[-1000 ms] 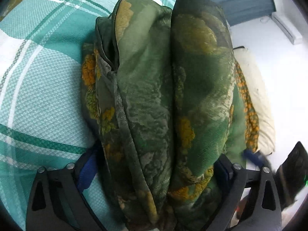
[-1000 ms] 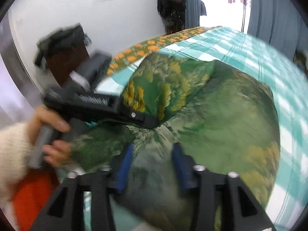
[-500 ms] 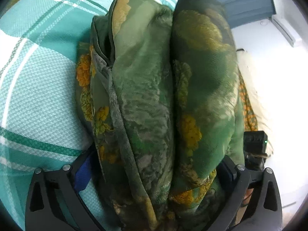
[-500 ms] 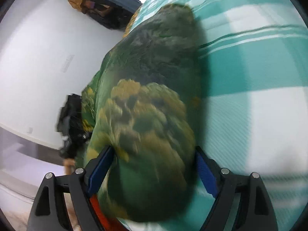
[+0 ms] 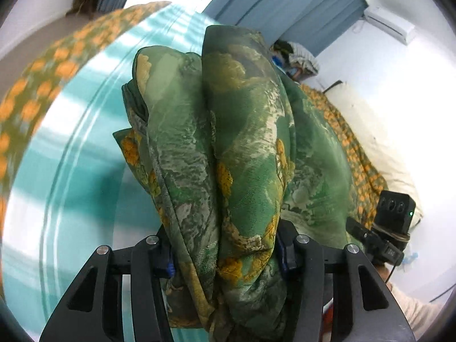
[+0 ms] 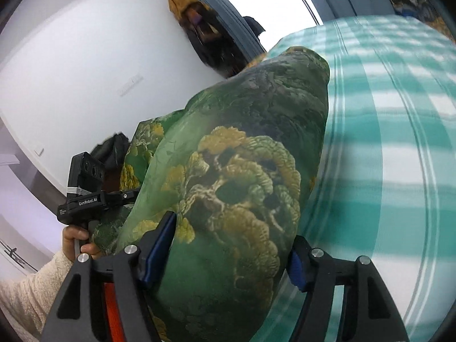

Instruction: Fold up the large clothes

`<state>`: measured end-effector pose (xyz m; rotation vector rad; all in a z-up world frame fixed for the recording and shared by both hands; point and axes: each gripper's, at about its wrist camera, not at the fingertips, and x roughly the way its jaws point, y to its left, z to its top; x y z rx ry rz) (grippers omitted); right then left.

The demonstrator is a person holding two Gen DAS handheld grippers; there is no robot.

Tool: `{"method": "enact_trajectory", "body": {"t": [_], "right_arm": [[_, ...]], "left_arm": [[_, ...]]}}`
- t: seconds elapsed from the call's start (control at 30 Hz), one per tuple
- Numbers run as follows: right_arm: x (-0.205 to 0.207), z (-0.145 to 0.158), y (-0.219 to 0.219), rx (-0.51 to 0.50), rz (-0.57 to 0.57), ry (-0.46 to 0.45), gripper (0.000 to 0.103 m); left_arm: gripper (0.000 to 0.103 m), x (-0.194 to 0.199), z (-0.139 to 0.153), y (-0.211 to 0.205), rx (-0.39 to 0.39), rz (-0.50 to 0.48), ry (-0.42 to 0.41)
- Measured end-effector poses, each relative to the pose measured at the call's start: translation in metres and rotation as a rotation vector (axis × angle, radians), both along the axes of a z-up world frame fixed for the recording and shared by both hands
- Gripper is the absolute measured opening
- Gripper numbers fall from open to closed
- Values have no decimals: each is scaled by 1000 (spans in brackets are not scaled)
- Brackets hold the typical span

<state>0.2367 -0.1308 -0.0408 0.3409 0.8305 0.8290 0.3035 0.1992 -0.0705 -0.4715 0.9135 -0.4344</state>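
A green garment with yellow-orange flower print (image 5: 242, 148) is folded into a thick bundle. My left gripper (image 5: 225, 253) is shut on one end of it, folds bulging up between the fingers. My right gripper (image 6: 233, 245) is shut on the other end of the garment (image 6: 242, 176), its fingers wide apart around the thick fold. The bundle hangs above a bed with a teal and white checked sheet (image 6: 399, 142). Each gripper shows in the other's view, the right one in the left wrist view (image 5: 390, 228), the left one in the right wrist view (image 6: 85, 196).
The checked sheet (image 5: 71, 171) spreads under the bundle. An orange-flowered blanket (image 5: 34, 79) lies along the bed's edge. A cream pillow (image 5: 379, 142) lies by the white wall. Grey-blue curtains (image 5: 285, 2) hang behind. Dark clothes (image 6: 205, 28) hang on the wall.
Both grippers have lifted and swung with the bundle, so the room and the bed's far end now show. The left gripper has closed tighter on the fabric.
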Motion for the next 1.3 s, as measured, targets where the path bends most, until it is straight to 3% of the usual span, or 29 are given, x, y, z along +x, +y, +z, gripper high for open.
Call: {"method": "enact_trajectory", "body": {"t": [0.2, 0.37, 0.43, 0.5, 0.57, 0.7, 0.83, 0.93, 1.07, 1.17, 1.3], "right_arm": [[109, -2, 4, 20, -28, -9, 70], [176, -49, -2, 13, -27, 65, 70], [193, -74, -4, 13, -35, 127, 70], [200, -104, -9, 22, -48, 193, 70], [195, -114, -18, 76, -55, 217, 76], [183, -103, -28, 26, -126, 202, 90], [133, -48, -21, -243, -215, 5, 94], [84, -9, -7, -449, -283, -136, 95], [30, 25, -1, -571, -336, -255, 95], [-11, 42, -3, -617, -403, -265, 95], [-46, 59, -10, -640, -448, -258, 95]], "left_arm": [[51, 104, -8, -14, 39, 21, -17], [54, 154, -62, -6, 67, 33, 55], [62, 164, -91, -7, 82, 49, 101], [84, 156, -101, -4, 56, 61, 86], [99, 145, -102, 3, 56, 90, 69], [100, 112, -76, 4, 186, 142, -3], [102, 46, -24, -17, 430, 199, -160], [102, 0, 4, -41, 550, 181, -236], [102, -48, 31, -64, 541, 182, -253], [103, -66, 39, -83, 507, 148, -190], [103, -95, 46, -107, 542, 187, -223]]}}
